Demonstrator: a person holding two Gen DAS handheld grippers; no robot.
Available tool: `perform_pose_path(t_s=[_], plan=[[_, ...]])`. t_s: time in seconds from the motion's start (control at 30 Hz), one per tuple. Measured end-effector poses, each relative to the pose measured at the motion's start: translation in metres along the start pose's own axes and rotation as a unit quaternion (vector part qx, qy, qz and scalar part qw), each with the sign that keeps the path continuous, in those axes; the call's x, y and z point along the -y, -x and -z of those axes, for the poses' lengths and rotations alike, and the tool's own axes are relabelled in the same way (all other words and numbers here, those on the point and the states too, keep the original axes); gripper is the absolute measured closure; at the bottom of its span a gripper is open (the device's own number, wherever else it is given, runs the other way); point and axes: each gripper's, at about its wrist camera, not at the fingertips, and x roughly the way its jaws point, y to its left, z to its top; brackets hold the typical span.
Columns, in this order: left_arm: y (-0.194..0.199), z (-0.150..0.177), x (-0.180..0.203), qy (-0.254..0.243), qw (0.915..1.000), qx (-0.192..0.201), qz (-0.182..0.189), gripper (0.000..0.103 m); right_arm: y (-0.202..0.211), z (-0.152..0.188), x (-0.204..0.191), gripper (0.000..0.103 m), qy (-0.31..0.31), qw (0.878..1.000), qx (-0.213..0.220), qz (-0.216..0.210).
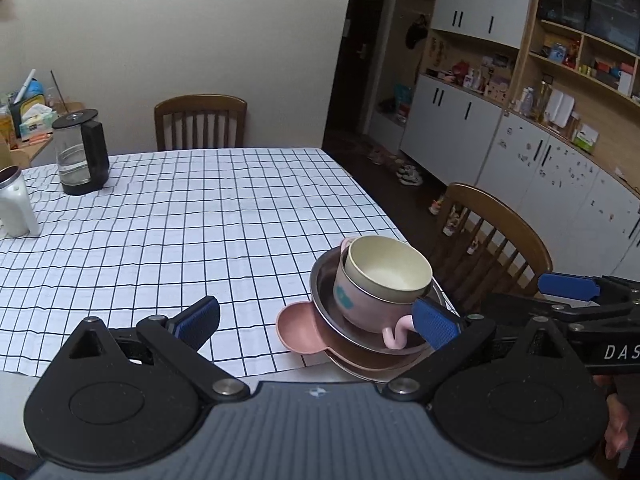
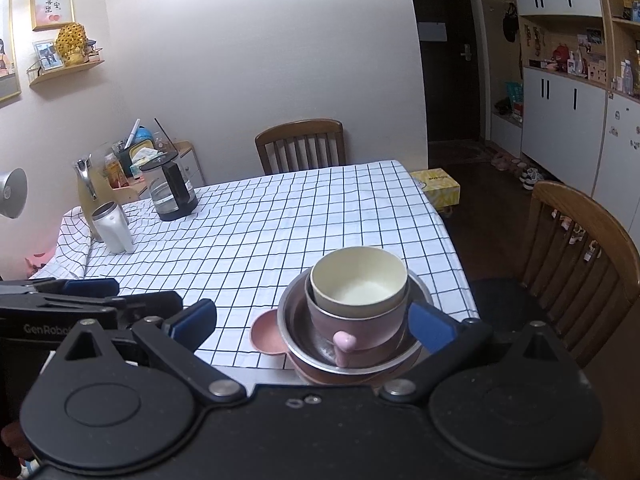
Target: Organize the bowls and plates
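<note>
A stack of dishes stands at the table's near right corner. A cream bowl (image 1: 386,270) (image 2: 358,282) sits tilted in a pink handled cup (image 1: 352,304) (image 2: 356,322), inside a steel bowl (image 1: 320,300) (image 2: 294,320), on a pink plate with an ear-shaped lobe (image 1: 298,330) (image 2: 268,332). My left gripper (image 1: 316,322) is open and empty, its right finger close beside the stack. My right gripper (image 2: 312,322) is open and empty, with the stack between its fingers. The right gripper also shows in the left wrist view (image 1: 568,288).
A checkered tablecloth (image 1: 180,220) (image 2: 260,232) covers the table. A glass kettle (image 1: 82,152) (image 2: 170,186) and a white mug (image 1: 14,208) (image 2: 112,228) stand at the far left. Wooden chairs (image 1: 492,236) (image 2: 584,252) stand at the right and far sides. The table edge is right below the stack.
</note>
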Motion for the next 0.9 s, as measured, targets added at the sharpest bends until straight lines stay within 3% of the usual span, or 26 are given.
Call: perform_pose_path(t_s=[0.53, 0.9], plan=[[0.000, 0.006, 0.018, 0.013, 0.9990, -0.005, -0.042, 0.000, -0.001, 0.003, 0.012, 0.000, -0.002, 1.000, -0.008, -0.022], [0.003, 0.015, 0.028, 0.016, 0.9987, -0.016, -0.045, 0.000, 0.003, 0.011, 0.018, 0.000, -0.006, 1.000, -0.016, -0.024]])
